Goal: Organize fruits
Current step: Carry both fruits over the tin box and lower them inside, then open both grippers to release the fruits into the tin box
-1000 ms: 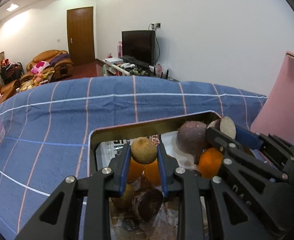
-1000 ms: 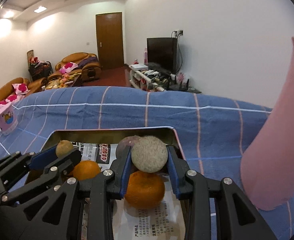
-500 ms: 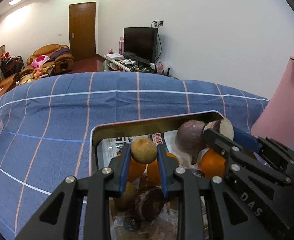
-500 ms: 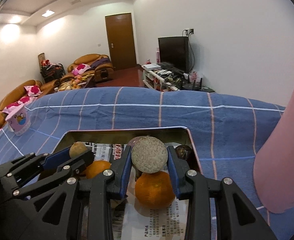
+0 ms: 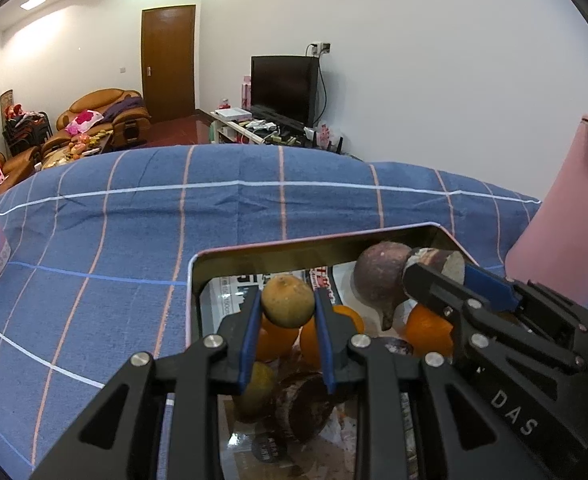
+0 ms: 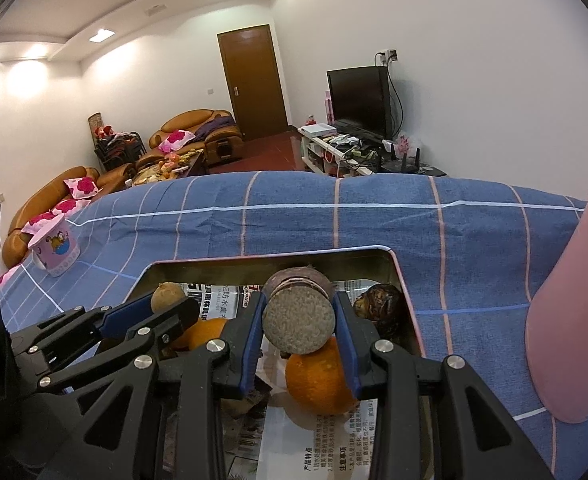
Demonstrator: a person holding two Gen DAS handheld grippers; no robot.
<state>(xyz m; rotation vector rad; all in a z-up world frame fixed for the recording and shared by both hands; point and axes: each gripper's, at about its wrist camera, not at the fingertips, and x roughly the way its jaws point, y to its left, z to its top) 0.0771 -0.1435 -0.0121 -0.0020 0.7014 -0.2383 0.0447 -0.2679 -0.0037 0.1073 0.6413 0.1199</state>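
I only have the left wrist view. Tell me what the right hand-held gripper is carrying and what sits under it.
Observer: The right hand-held gripper is shut on a halved fruit, its flat speckled cut face turned toward the camera.
Operator: Say what lies below it.
Observer: An orange lies directly under it on the printed paper lining the metal tray.
Operator: Report the tray's far right corner.
Observer: A dark, wrinkled fruit rests there against the tray wall, beside the right finger.
Operator: Describe anything to the right of the tray.
Observer: A tall pink container stands on the blue checked cloth.
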